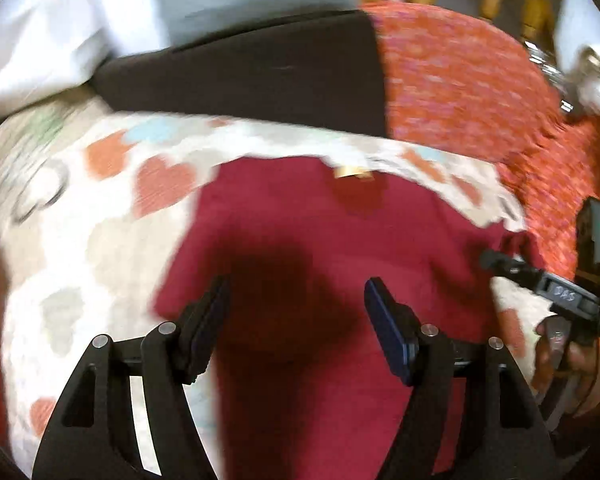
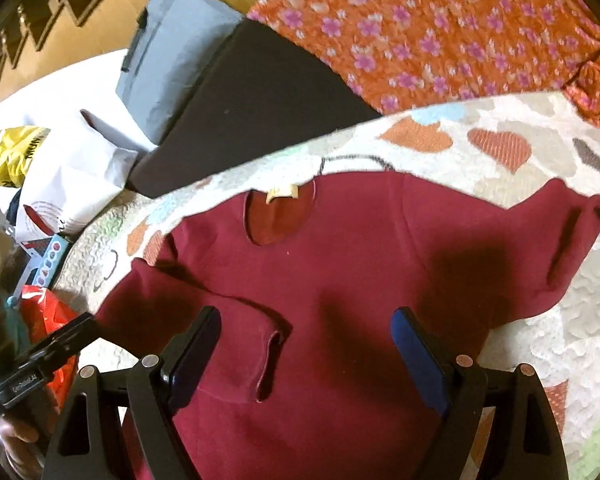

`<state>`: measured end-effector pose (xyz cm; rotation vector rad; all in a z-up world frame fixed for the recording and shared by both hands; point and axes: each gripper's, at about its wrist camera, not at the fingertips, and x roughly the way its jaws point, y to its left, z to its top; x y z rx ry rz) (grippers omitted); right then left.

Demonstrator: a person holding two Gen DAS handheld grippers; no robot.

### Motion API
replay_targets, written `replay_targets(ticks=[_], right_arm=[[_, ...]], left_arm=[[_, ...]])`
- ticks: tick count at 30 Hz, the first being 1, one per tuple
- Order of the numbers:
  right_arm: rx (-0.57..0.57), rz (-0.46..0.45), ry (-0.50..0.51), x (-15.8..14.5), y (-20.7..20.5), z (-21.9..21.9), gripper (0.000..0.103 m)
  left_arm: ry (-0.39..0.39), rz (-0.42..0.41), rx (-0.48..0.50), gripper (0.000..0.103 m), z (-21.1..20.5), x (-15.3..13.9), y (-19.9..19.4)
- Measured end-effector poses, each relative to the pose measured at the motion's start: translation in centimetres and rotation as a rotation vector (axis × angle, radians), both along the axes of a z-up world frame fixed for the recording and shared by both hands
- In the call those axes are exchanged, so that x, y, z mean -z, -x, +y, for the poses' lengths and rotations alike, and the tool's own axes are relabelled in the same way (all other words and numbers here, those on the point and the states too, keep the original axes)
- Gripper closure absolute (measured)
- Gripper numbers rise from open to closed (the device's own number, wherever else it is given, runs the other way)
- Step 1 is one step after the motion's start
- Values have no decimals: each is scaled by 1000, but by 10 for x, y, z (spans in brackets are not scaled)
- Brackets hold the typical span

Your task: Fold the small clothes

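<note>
A small maroon sweater [image 2: 360, 240] lies front up on a heart-patterned quilt [image 2: 480, 148], its neck label [image 2: 282, 193] at the far side. One sleeve [image 2: 240, 340] is folded in over the body; the other sleeve [image 2: 572, 232] stretches out to the right. My right gripper [image 2: 306, 340] hovers open over the body with nothing between its fingers. In the blurred left wrist view, my left gripper [image 1: 298, 312] is open above the sweater [image 1: 300, 220], also with nothing in it. The right gripper [image 1: 500, 264] shows at that view's right edge, held in a hand.
A dark cushion [image 2: 252, 100] and a blue-grey cushion [image 2: 172, 52] lie beyond the quilt. An orange floral cloth [image 2: 440, 32] covers the far right. White [image 2: 72, 184], yellow [image 2: 8, 152] and red [image 2: 48, 312] bags crowd the left side.
</note>
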<state>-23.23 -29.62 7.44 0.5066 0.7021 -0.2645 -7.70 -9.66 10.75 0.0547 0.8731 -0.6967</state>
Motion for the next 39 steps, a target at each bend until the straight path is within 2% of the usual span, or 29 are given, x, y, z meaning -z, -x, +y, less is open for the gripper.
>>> replay_targets(ticks=[4,7,8,10,11,12,15,18,20,21,24,28,29,30,31,33,35,36,39], right_arm=[[-85,77,-40,23,-24,10,17],[-104,123,-16,42,-46,18,20],[-121,127,-9,47,-55,22,32],[-149,127,128,46,-67,38,66],[-202,139,214,43,-74,51,96],[-252,155,250,41,-79,59,97],[-275,87,321,10,-72,59,97],[-163,-44,463,-49,-49,36,97],[-68,-55,554,-69,-39,16,97],[-31,-42,560,-73,-36,0,97],[-2,13,469,-55,-38,-33,97],[2,248,457,13,-66,-61,97],[-8,330,449,27,-70,-69,97],[-9,373,455,32,-72,-72,93],[-2,352,454,27,-67,-74,90],[27,264,440,3,-53,-68,67],[-32,139,388,-20,-50,-53,55],[-123,67,340,-30,-55,-39,55],[-350,-2,209,-36,-89,0,55]], left_arm=[[-3,40,-59,34,22,16,-13],[0,33,-118,34,28,16,-25],[-1,26,-152,34,30,17,-29],[1,24,-205,34,39,18,-38],[6,28,-225,34,43,18,-41],[18,34,-248,34,49,18,-45],[61,37,-298,34,61,13,-49],[71,4,-304,34,62,7,-47],[52,-2,-278,34,55,8,-45],[38,2,-262,34,50,9,-44],[-25,9,-208,34,28,19,-43],[-93,-1,-179,34,7,32,-42],[-114,0,-178,34,4,36,-42],[-127,5,-179,34,3,39,-43],[-148,17,-185,34,1,43,-45],[-181,45,-202,34,3,49,-47],[-178,76,-206,34,5,53,-51],[-183,82,-208,34,5,55,-51],[-229,84,-206,34,1,63,-51]])
